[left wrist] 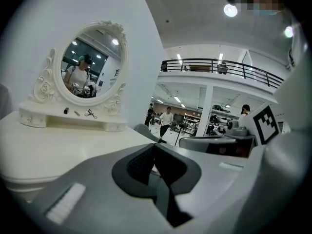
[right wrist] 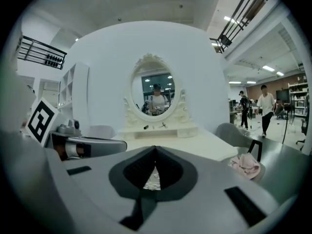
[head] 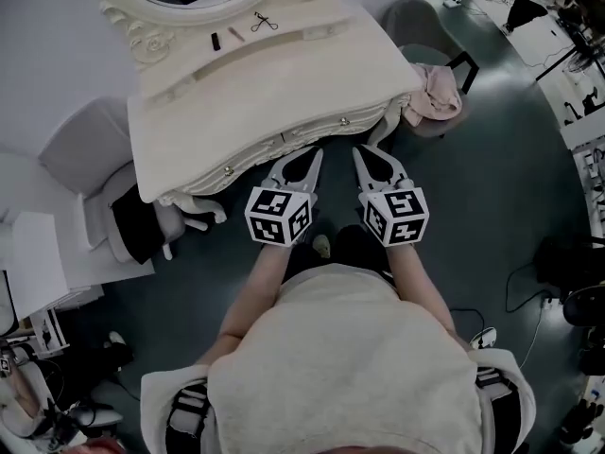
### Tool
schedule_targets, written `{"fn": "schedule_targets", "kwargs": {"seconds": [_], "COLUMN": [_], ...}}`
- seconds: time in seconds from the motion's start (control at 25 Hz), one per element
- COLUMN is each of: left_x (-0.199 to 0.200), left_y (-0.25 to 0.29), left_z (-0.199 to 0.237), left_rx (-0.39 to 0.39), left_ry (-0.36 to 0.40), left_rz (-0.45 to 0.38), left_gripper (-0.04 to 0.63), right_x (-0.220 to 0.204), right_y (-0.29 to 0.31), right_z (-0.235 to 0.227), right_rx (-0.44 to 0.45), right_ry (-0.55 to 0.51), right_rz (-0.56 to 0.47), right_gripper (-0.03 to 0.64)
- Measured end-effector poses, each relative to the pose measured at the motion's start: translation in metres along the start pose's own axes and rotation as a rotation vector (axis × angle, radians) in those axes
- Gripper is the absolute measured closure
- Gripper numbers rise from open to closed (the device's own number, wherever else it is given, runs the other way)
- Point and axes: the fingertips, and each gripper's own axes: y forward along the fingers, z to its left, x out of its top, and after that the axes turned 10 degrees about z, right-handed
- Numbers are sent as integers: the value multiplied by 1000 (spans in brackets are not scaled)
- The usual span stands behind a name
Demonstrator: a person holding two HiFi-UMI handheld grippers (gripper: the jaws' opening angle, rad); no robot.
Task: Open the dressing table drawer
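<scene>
A cream dressing table (head: 265, 83) with an oval mirror (right wrist: 156, 92) stands in front of me. Its drawer front (head: 301, 136) runs along the near edge and carries small round knobs (head: 343, 121); the drawer looks closed. My left gripper (head: 316, 153) and right gripper (head: 359, 150) are held side by side just short of that edge, both pointing at it. Neither touches the drawer. In the left gripper view the jaws (left wrist: 155, 145) meet at their tips with nothing between them. The right gripper (right wrist: 155, 148) is likewise shut and empty.
A grey chair (head: 416, 22) with a pink cloth (head: 433, 93) stands right of the table. A pale seat (head: 85, 149) and a stool with a black item (head: 142, 225) are at the left. Small items lie on the mirror shelf (head: 264, 22). People (right wrist: 265, 106) walk in the hall behind.
</scene>
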Motion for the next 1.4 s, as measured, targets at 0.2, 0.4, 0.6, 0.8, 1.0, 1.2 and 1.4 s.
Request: {"fn": "schedule_targets", "kwargs": {"seconds": [0.2,0.4,0.6,0.8,1.0,1.2,1.4], "left_x": [6,25,47,88,114,127,120], "left_y": [17,43,91,138,180,211,228], "left_z": [36,70,106,141,161,178,189], "left_rx": [30,83,123,181,220,256,277], "left_ry": [-49,-77,-98,-93,-89,-100,-136], "left_rz": [-11,-38,-33,-63,-55,-51,-23], "left_gripper": [586,586,586,586,586,586,586], "right_x": [15,36,64,95,119,129,124], "right_y": [34,73,132,181,224,256,278], "right_z": [-19,-46,-82,-124,-153,-179,-192], "right_rx": [1,13,59,106,169,201,227], "right_ry": [-1,-10,-60,-72,-92,-90,-76], "right_rz": [5,4,19,19,23,36,74], "right_gripper": [619,618,618,618,618,618,618]}}
